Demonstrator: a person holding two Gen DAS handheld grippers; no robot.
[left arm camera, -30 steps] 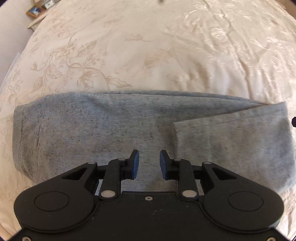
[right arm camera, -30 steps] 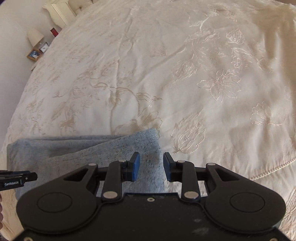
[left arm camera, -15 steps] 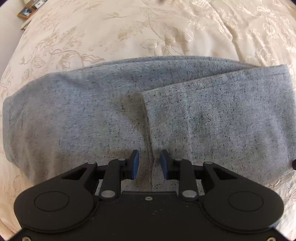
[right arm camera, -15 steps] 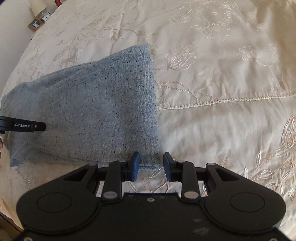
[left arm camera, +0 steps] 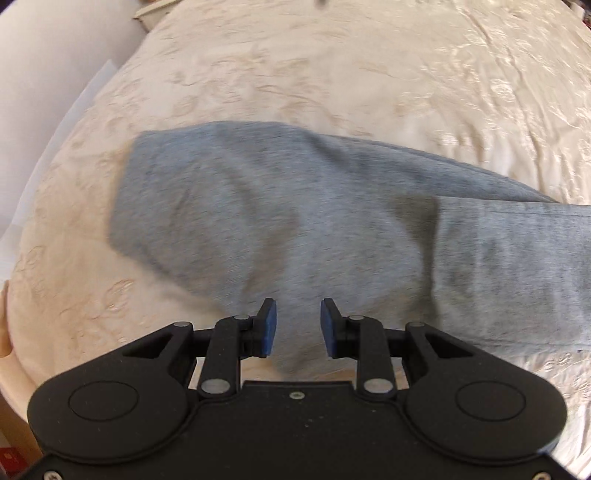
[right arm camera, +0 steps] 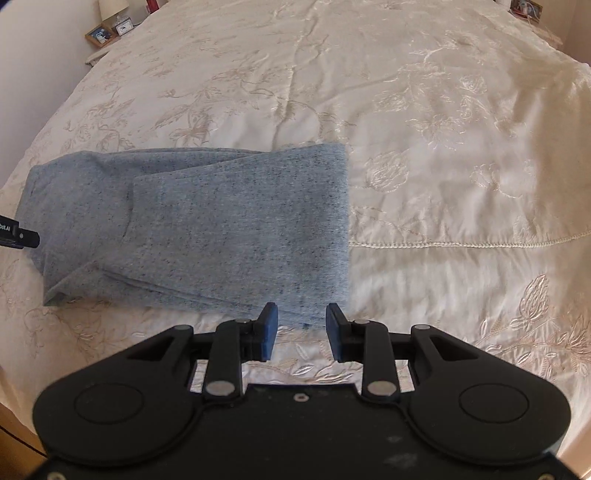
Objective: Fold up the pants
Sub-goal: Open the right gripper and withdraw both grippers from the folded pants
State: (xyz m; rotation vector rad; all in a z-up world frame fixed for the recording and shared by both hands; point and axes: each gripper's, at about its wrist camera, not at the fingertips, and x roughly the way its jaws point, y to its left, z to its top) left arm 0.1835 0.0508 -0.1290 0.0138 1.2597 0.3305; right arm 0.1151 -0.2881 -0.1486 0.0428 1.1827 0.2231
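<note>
Nearest the lens in the left wrist view, the left gripper points steeply down with its 2 blue pads parted and nothing caught between them; grey cloth shows through the gap but lies below, untouched. At the same spot in the right wrist view, the right gripper stands just as released, its jaws apart and gripping nothing, poised over the near right corner of the garment.

Just past both sets of fingers lie the pants, grey speckled knit, folded into a long flat bundle that runs left to right across the bedspread. From the right wrist camera, 1 layer is doubled back on top, its free edge ending partway along the bundle, while the right end forms a straight clean fold. From the left wrist camera the pants look blurred, and the same overlapping layer sits toward the right of the frame. A black tip of the left gripper pokes in at the left margin of the right wrist view, over the bundle's left end.

Beyond the garment, the cream bedspread with embroidered flowers stretches away, creased in places. At the far left corner stands a bedside table carrying a framed photo, a small clock and a lamp.
</note>
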